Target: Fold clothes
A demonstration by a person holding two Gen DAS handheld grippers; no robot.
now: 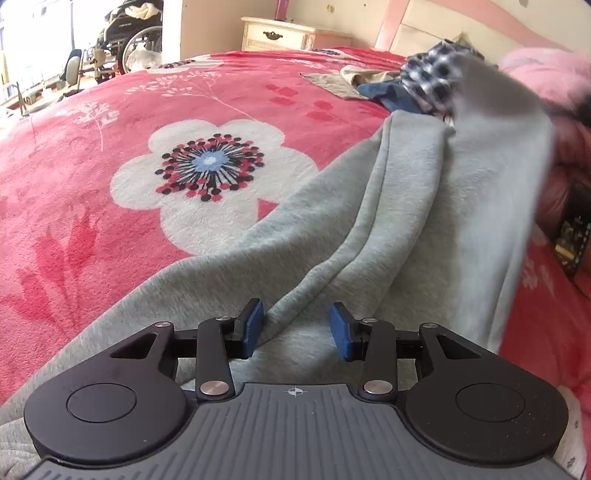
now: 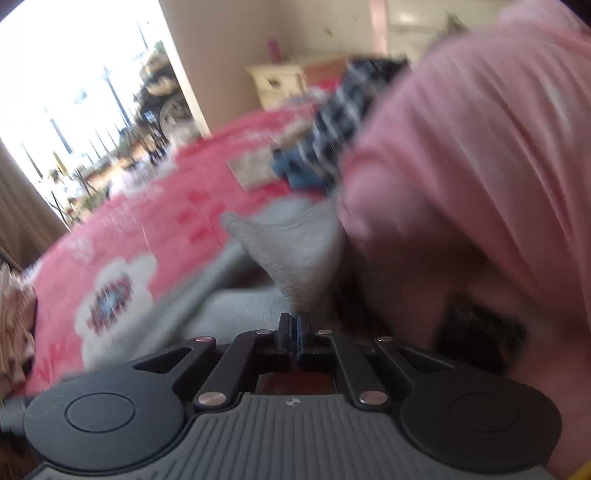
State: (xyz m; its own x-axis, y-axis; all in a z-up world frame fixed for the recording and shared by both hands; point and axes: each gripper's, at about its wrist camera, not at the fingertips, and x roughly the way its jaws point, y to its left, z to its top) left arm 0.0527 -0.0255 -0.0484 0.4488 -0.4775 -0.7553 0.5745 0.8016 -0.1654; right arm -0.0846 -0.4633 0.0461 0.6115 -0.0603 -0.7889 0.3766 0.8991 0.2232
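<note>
A grey fleece garment [image 1: 406, 206] lies on the red flowered bedspread [image 1: 110, 166], part of it lifted up at the right. My left gripper [image 1: 297, 328] is open, its blue pads [image 1: 253, 326] on either side of a grey fold, low over the cloth. In the blurred right wrist view my right gripper [image 2: 294, 325] is shut on a corner of the grey garment [image 2: 291, 254] and holds it up off the bed.
A pile of other clothes, checked, blue and tan [image 1: 413, 85], lies at the far side of the bed. A pink sleeve [image 2: 480, 147] fills the right of the right wrist view. A cream nightstand [image 1: 288, 35] and a wheelchair [image 1: 125, 40] stand beyond the bed.
</note>
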